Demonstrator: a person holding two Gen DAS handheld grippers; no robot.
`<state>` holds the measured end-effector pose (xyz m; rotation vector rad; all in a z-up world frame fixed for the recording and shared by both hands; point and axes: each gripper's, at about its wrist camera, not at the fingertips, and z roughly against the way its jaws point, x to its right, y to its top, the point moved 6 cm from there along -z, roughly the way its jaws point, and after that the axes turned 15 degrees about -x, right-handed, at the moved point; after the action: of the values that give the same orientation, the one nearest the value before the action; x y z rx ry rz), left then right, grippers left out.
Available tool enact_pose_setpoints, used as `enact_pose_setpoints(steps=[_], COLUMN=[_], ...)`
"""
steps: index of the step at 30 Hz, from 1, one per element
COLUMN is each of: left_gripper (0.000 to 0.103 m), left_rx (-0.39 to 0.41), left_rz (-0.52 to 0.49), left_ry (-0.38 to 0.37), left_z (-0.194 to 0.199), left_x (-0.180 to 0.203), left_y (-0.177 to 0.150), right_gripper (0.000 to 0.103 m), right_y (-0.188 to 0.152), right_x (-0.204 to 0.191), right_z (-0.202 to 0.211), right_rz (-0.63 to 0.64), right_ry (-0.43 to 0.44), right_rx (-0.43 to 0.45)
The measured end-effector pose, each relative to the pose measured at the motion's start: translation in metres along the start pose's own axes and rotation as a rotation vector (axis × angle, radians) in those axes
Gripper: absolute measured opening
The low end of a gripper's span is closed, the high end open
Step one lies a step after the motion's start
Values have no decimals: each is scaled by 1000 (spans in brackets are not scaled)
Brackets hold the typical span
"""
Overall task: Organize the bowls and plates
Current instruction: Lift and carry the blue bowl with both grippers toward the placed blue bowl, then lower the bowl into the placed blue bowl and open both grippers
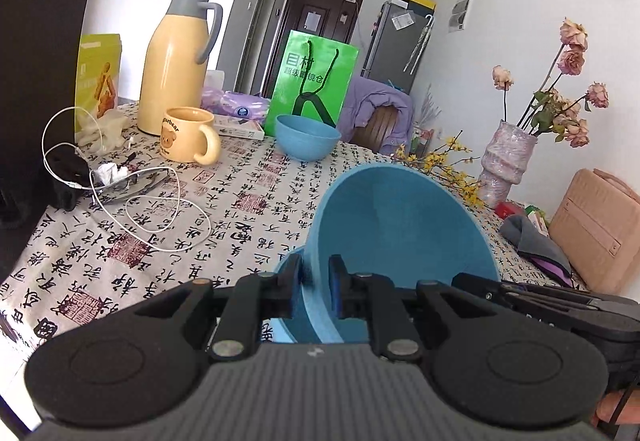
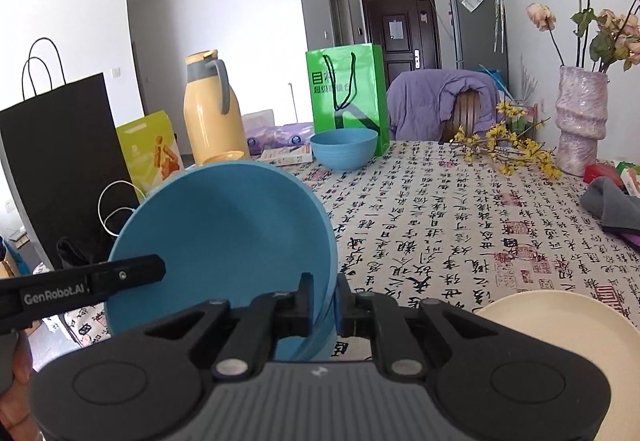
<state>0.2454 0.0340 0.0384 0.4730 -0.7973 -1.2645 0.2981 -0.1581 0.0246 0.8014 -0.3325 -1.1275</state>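
Left wrist view shows the left gripper (image 1: 316, 281) pinching the rim of a blue bowl (image 1: 400, 229), one pad outside the wall and one inside, with the bowl tipped up on edge above the table (image 1: 248, 201) so its hollow faces the camera. The right gripper (image 1: 560, 301) reaches in from the right edge of this view, level with the bowl's lower rim.

Right wrist view shows the right gripper (image 2: 324, 297) likewise pinched on the rim of the blue bowl (image 2: 224, 237), a pad on each side of the wall. The left gripper (image 2: 92, 281) comes in from the left of that view, its tip over the bowl's inside; whether both hold one bowl or two nested ones I cannot tell.

A second blue bowl (image 1: 308, 137) stands upright near the far edge of the table, just in front of a green paper bag (image 1: 312, 81). A cream plate (image 2: 560, 325) lies flat at the near right edge. Along the left side stand a yellow thermos jug (image 1: 176, 61) and a yellow mug (image 1: 188, 135), with a white cable (image 1: 160, 209) looped near them. A vase (image 1: 506, 161) of dried roses stands at the right side.
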Motion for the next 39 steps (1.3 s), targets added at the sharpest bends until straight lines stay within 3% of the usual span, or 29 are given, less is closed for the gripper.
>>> enact_pose_setpoints(steps=[4,6,8,11,25,29,31,39], left_gripper=[15,21,37,41,43,62,63,86], left_rx=[-17,-11,0,17,9,6,9,43], left_rz=[8,13,22,11,-13,-51,-73,-138], left_ry=[-8,-8,-8,6,4,8,22,56], left_z=[-6,-7,-6,-4,-2,4,8,34], left_x=[-4,-6,-9,-11,-13,-12,-12,-9], left_y=[0,1,2,5,6,2,-2,-25], right_gripper=[19,23,38,52,54,55,56,77], right_y=[0,1,1,2,4,5,3,-14], right_x=[-3,-4,-4,-4,-2,0,0,-3], right_z=[-9,-12,-14,-14,-12,-6,-2,24], right_rz=[4,-1,0,6,6,4,6,68], right_ry=[5,11,17,22,13,8,5,8], right_rx=[-25,-31,-25,-14,-7,6,16,53])
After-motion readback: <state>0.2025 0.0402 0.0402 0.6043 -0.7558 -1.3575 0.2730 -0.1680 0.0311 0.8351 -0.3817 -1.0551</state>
